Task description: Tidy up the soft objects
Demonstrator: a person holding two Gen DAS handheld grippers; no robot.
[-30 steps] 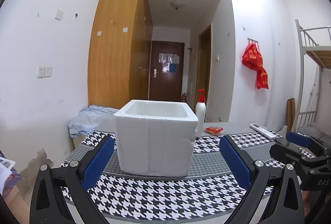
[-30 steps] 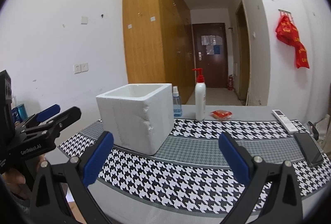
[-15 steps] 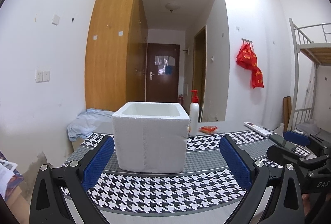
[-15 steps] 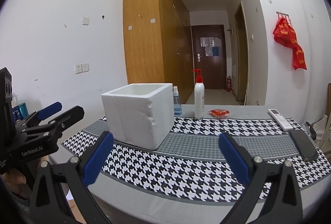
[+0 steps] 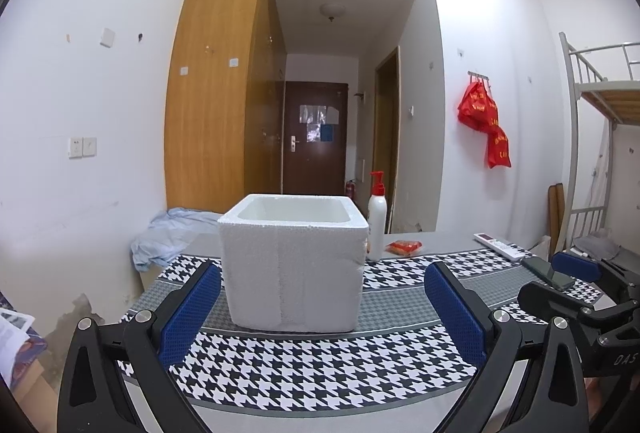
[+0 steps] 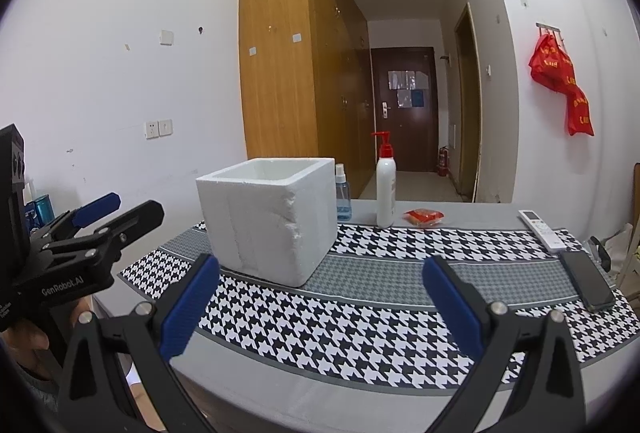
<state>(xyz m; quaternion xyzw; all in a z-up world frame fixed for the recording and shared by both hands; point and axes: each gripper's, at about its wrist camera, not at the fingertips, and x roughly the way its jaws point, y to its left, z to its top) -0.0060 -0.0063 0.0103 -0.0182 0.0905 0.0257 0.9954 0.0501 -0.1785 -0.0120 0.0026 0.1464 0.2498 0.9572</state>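
Note:
A white foam box [image 5: 292, 261] stands open-topped on the houndstooth table runner [image 5: 320, 369]; the same foam box [image 6: 272, 217] sits left of centre in the right wrist view. My left gripper [image 5: 322, 309] is open just in front of it, with nothing between its blue pads. My right gripper [image 6: 320, 307] is also open and empty, near the table's front edge and to the right of the box. A crumpled light-blue cloth [image 5: 172, 233] lies at the far left end of the table. A small red packet [image 6: 423, 216] lies behind the box.
A white pump bottle [image 6: 386, 185] and a blue spray bottle [image 6: 343, 193] stand behind the box. A white remote [image 6: 540, 231] and a dark phone [image 6: 592, 281] lie at the right end. A hand [image 6: 28, 337] holds the left gripper's handle.
Both grippers have drawn back a little from the box and the table, so more of the front edge shows. Both stay open and empty.

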